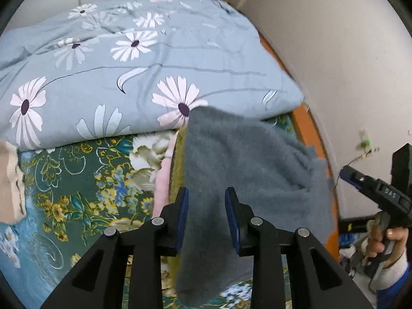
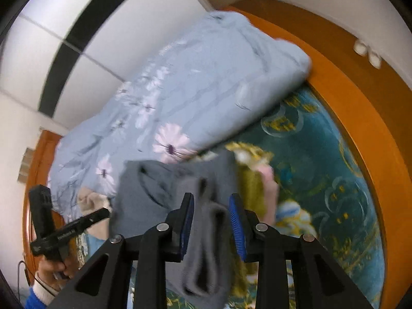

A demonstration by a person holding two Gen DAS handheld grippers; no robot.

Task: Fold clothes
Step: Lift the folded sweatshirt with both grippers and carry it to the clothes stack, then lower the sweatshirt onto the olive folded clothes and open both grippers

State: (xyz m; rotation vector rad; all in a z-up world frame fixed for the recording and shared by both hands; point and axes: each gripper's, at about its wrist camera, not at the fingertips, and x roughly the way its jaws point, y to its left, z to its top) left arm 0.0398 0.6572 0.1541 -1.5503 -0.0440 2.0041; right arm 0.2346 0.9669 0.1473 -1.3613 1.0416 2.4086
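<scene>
Grey fleece garment (image 1: 247, 170) lies on the bed (image 1: 77, 180) by the floral duvet (image 1: 144, 77); its folds run between both grippers — left gripper (image 1: 206, 216), right gripper (image 2: 211, 221) — pads parted, not visibly pressing.

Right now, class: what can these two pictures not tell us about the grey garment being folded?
- Left wrist view: grey garment, lower end cut off behind the left gripper.
- Right wrist view: motion blur hides its folds; right gripper covers its lower part.
- Garment type: unclear in both.
</scene>
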